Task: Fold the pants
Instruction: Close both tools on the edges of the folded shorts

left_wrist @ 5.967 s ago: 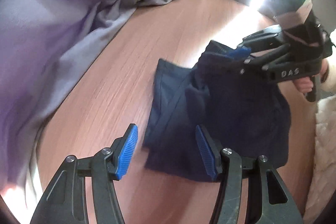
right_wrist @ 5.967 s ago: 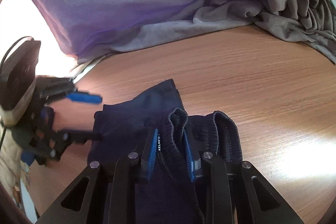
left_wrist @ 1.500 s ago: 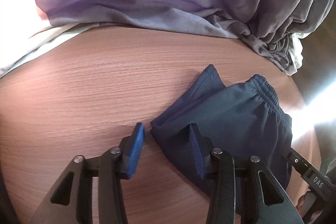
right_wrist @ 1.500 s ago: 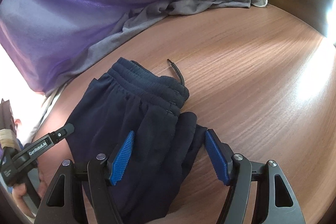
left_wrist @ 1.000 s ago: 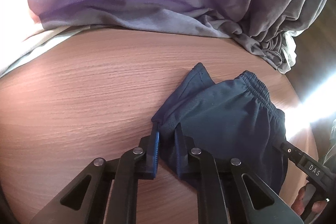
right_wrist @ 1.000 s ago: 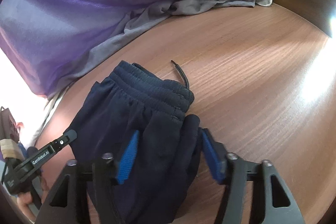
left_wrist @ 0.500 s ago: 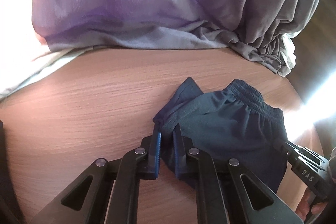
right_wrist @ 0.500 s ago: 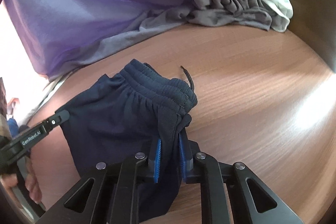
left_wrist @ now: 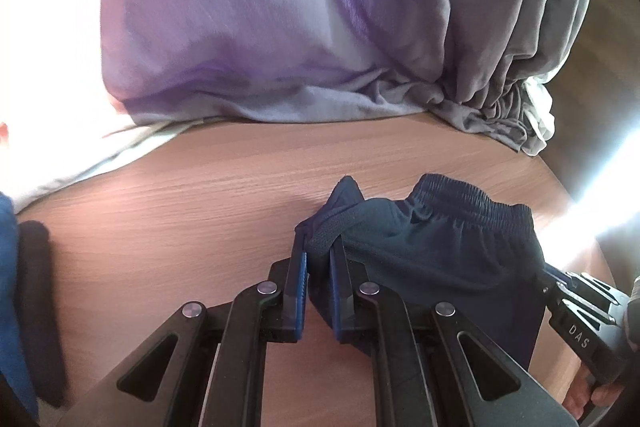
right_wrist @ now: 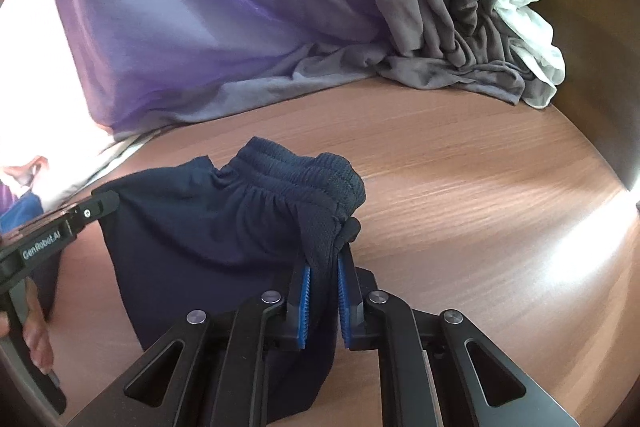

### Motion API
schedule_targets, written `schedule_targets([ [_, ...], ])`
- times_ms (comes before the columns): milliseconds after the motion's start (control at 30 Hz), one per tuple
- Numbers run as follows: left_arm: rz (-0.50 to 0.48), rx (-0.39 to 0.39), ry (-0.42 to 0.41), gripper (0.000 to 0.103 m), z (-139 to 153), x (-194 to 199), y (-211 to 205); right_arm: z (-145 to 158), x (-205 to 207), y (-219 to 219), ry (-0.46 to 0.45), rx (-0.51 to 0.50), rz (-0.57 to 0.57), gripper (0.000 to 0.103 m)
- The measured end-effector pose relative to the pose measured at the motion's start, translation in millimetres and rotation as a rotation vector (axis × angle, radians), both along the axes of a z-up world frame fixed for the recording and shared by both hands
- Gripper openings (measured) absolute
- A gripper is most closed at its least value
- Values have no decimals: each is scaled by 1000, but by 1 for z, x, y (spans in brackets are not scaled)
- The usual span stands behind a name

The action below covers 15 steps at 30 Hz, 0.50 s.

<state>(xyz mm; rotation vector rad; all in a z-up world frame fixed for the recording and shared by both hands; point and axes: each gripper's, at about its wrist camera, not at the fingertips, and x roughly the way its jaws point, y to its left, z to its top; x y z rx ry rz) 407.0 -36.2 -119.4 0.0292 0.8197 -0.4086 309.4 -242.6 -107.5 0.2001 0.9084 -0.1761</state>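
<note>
Both tongs are clamped on the navy shorts (right_wrist: 208, 227): the left tongs (left_wrist: 319, 283) pinch a hem corner, the right tongs (right_wrist: 322, 291) a fold below the elastic waistband (right_wrist: 304, 175). Between them the soft, light cloth sags toward the desk (right_wrist: 460, 187), so gripping at corners and seams should hold best.

My left wrist view sits just behind its own jaws, angled down across the table (left_wrist: 168, 211) toward the hanging curtain (left_wrist: 248, 27). My right wrist view does likewise from the opposite side, equally close. Both share the dark pants (left_wrist: 440, 251) bunched close ahead, the same curtain and wood. Each catches the other: the right gripper (left_wrist: 576, 311) at my left view's lower right, the left gripper (right_wrist: 52, 239) at my right view's left edge.
</note>
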Motion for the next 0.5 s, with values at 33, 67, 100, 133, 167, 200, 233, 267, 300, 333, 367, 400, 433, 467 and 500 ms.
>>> schedule_targets([
  [33, 4, 5, -10, 11, 4, -6, 2, 2, -3, 2, -4, -1, 5, 13],
  [67, 8, 11, -20, 11, 8, -13, 4, 4, -7, 4, -9, -4, 13, 13],
  [100, 13, 17, -28, 11, 11, -19, 6, 7, -11, 6, -16, -7, 23, 13],
  [133, 19, 22, -36, 11, 15, -25, 9, 10, -15, 8, -25, -6, 31, 13],
  [167, 27, 25, -47, 11, 20, -34, 14, 14, -19, 10, -37, -7, 41, 13],
  [200, 32, 29, -54, 11, 23, -39, 17, 19, -25, 12, -52, -10, 54, 13],
  [233, 44, 32, -65, 11, 28, -47, 22, 22, -28, 12, -61, -9, 61, 13],
  [267, 52, 32, -73, 11, 32, -52, 25, 27, -32, 14, -73, -3, 69, 13],
  [300, 61, 33, -83, 11, 36, -57, 28, 30, -36, 16, -84, -1, 80, 13],
  [333, 73, 40, -98, 11, 41, -63, 32, 33, -39, 18, -94, -3, 91, 13],
  [367, 91, 56, -120, 11, 47, -70, 37, 38, -43, 22, -110, -4, 107, 13],
  [400, 99, 63, -129, 11, 50, -74, 40, 40, -46, 25, -119, 1, 120, 13],
  [433, 109, 70, -139, 11, 54, -78, 43, 43, -48, 28, -128, 4, 136, 13],
  [467, 120, 76, -146, 11, 58, -83, 47, 46, -51, 33, -142, 5, 154, 13],
  [500, 129, 81, -149, 11, 61, -87, 51, 49, -52, 36, -149, 5, 166, 13],
])
